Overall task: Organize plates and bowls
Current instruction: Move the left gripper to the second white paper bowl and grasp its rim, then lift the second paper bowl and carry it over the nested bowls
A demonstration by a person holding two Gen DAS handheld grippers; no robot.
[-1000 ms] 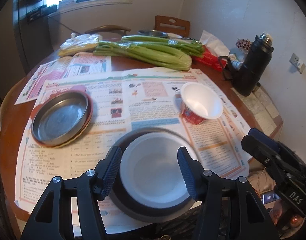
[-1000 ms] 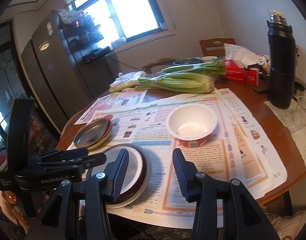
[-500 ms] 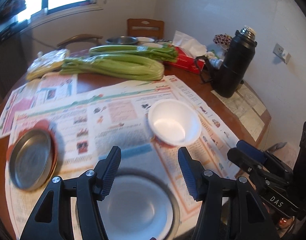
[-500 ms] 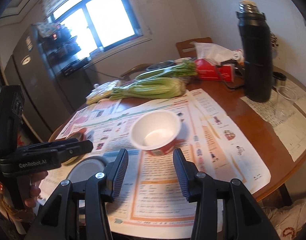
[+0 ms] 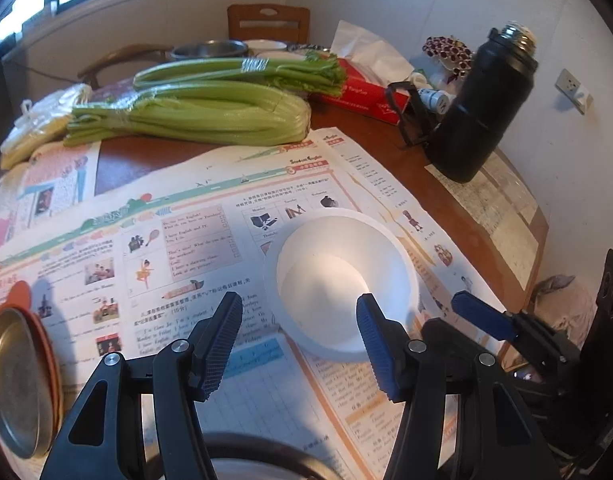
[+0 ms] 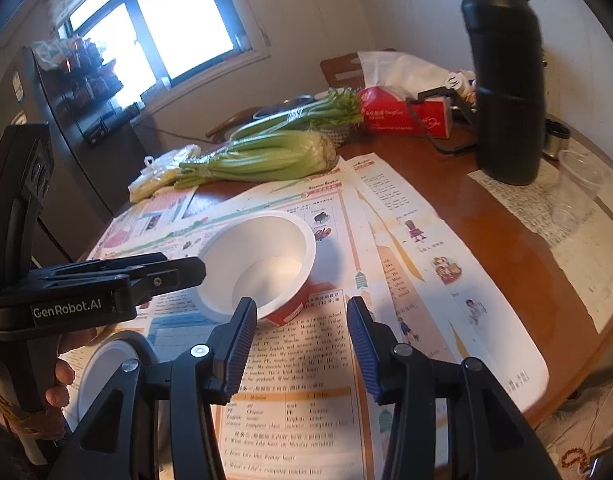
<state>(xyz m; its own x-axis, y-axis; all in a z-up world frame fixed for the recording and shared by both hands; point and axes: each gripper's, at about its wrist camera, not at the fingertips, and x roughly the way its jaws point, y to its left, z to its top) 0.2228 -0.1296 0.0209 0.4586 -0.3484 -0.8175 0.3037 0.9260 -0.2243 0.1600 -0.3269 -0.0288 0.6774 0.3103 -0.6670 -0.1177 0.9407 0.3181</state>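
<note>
A white paper bowl with a red outside (image 5: 342, 280) stands upright on the newspaper; it also shows in the right wrist view (image 6: 262, 260). My left gripper (image 5: 300, 340) is open and empty, just before the bowl, its right fingertip overlapping the bowl's near rim. My right gripper (image 6: 302, 340) is open and empty, just in front of the bowl's near right side. A white bowl on a dark plate (image 6: 106, 372) lies at the table's near edge; its rim (image 5: 262, 450) shows below my left gripper. A metal plate on a red plate (image 5: 18, 380) lies at the left.
Celery bunches (image 5: 194, 112), a plastic bag (image 5: 38, 120) and a red tissue box (image 5: 362, 88) lie at the back. A tall black flask (image 5: 486, 108) stands at the right, with a clear plastic cup (image 6: 574, 188) near it. Chairs stand behind the round wooden table (image 6: 506, 252).
My left gripper has swung right, from over the white bowl on the dark plate to the red-sided bowl. My right gripper has moved forward towards the same bowl. Both stay open.
</note>
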